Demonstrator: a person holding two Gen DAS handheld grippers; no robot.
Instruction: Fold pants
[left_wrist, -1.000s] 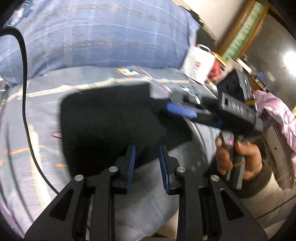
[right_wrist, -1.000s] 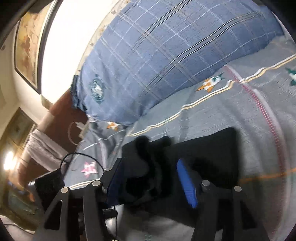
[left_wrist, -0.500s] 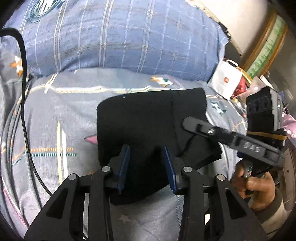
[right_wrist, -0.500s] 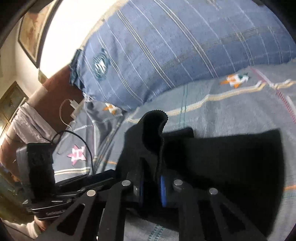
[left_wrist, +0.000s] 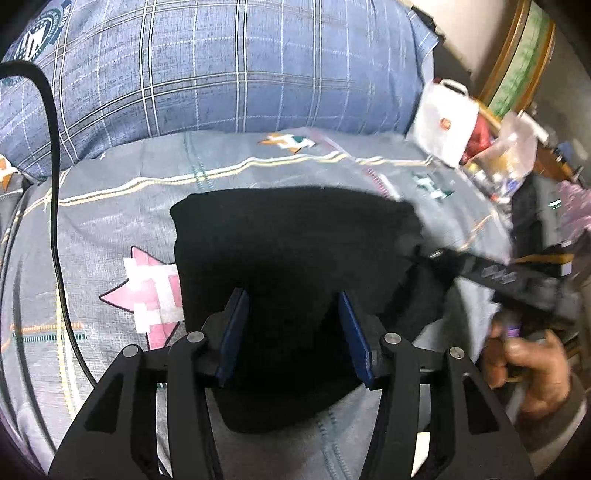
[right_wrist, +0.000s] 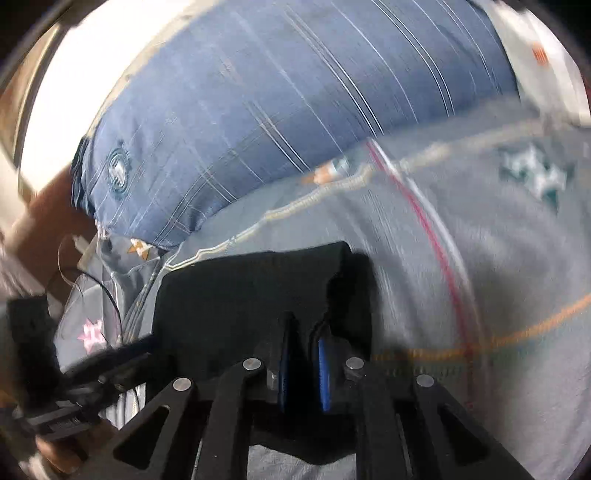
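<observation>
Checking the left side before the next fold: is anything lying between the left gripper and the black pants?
Nothing visible. The left gripper hangs directly over the black pants, its jaws opening with only that cloth beneath. The black cable runs well off to the side.

We see the left gripper with black arms, round silver screws and flat blue pads. A black cable runs beside it. The right gripper looks the same. The hand has a grey sleeve.
</observation>
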